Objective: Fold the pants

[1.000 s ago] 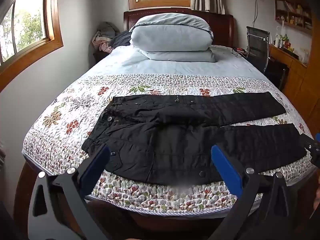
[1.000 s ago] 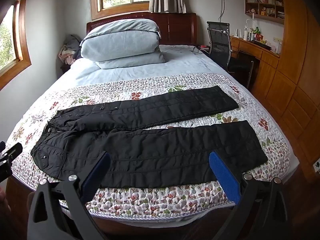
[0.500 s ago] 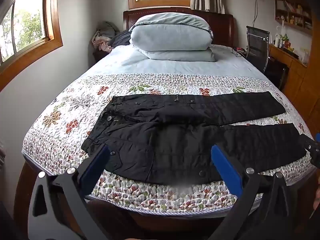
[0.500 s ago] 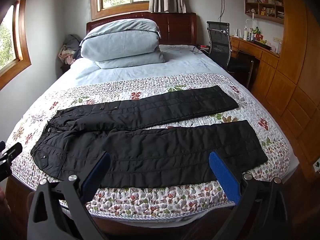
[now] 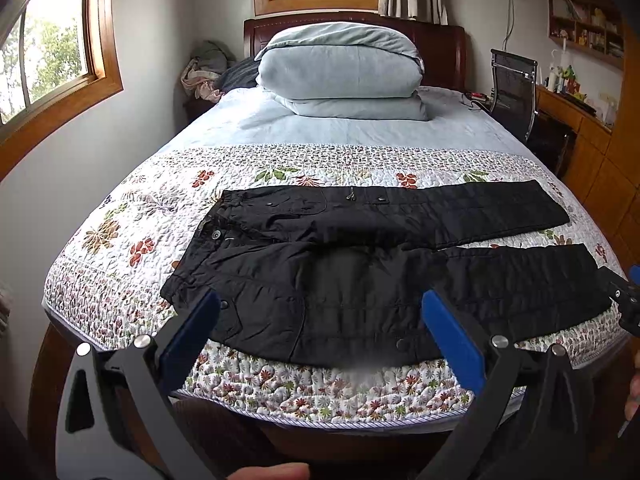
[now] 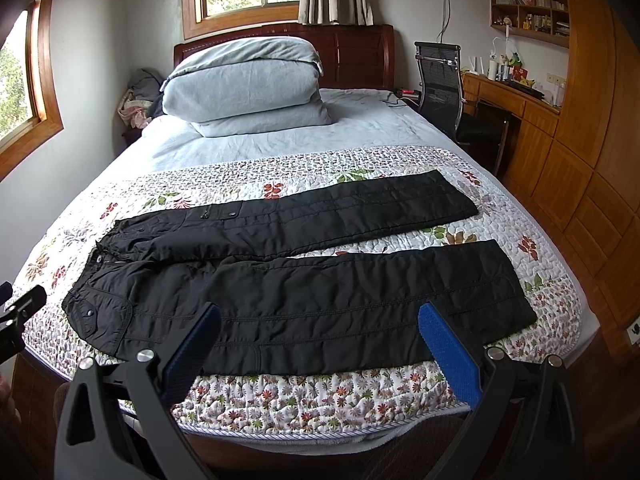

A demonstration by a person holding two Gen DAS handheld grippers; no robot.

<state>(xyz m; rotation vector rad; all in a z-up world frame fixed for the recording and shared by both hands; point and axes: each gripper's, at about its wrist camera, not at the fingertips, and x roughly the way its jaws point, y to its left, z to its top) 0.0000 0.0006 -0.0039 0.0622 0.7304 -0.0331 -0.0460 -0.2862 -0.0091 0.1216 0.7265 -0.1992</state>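
pants (image 5: 360,272): black, flat on the quilt (image 5: 132,216) near the bed's foot edge
axis: long axis across the bed, waist left, hems right, legs apart
left gripper (image 5: 320,332): wide, holding nothing
right gripper (image 6: 320,340): wide, holding nothing, short of the pants

The pants (image 5: 384,264) are lying flat across the near end of the bed (image 5: 120,248), on the quilt (image 5: 320,384), waist to the left and legs running right. One leg is lying nearer, the other farther, the two spreading apart toward the right. Far behind them, pillows (image 5: 340,76) are sitting stacked against the headboard (image 5: 444,44). A chair (image 6: 440,84) is standing right of the bed's far end, with a desk (image 6: 516,100) beyond it. The left tool (image 5: 320,334) and right tool (image 6: 320,340) are hovering apart at the near edge.
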